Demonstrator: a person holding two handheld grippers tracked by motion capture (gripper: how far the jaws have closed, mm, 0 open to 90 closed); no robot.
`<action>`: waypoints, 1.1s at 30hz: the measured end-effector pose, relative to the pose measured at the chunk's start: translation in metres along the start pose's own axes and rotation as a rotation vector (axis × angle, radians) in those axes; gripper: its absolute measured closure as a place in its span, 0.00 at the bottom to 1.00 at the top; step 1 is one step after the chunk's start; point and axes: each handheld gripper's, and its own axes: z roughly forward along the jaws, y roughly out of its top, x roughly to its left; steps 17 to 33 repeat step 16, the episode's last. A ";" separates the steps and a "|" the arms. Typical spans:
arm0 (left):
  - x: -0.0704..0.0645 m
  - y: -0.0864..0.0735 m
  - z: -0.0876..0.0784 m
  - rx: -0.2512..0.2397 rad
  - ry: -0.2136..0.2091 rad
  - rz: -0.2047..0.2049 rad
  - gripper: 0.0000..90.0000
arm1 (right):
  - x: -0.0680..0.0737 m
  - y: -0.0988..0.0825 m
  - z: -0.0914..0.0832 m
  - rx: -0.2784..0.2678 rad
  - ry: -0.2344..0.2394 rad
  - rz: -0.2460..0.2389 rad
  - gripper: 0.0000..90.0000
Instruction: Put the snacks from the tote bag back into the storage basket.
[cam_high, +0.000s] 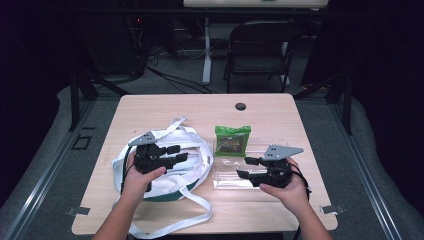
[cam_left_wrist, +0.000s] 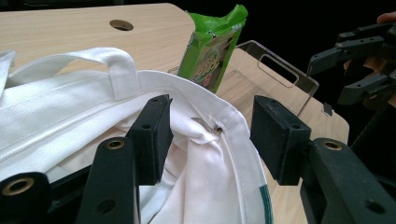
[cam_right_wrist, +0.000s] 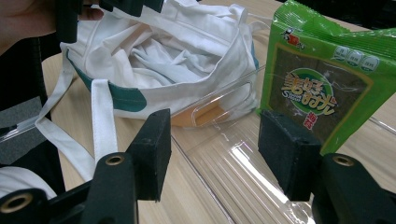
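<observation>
Left gripper (cam_left_wrist: 210, 140) jaws apart astride bag (cam_high: 165, 165) rim. Right gripper (cam_right_wrist: 215, 149) jaws apart beside green packet (cam_right_wrist: 322, 79) upright in clear tray (cam_high: 260, 145). Risk: nudging packet over; limp rim slipping, bag closing.

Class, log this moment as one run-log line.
left hand-held gripper: open over white cloth tote bag | right hand-held gripper: open near green snack packet, clear plastic tray

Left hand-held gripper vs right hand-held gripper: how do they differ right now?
The left hand-held gripper hangs over the white tote bag, its jaws straddling the bag's rim by the zipper pull; the right hand-held gripper sits over the clear tray. The left points toward the green snack packet from the bag side, the right from the tray side. Both are open, gripping nothing.
</observation>
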 end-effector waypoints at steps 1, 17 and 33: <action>0.000 0.000 0.000 -0.001 -0.001 0.000 0.53 | 0.000 -0.002 0.001 -0.010 0.000 0.006 0.49; 0.001 0.001 0.001 -0.010 0.000 -0.008 0.52 | -0.022 0.001 -0.006 -0.027 -0.094 0.019 0.46; 0.001 0.001 0.001 -0.010 0.000 -0.008 0.52 | -0.022 0.001 -0.006 -0.027 -0.094 0.019 0.46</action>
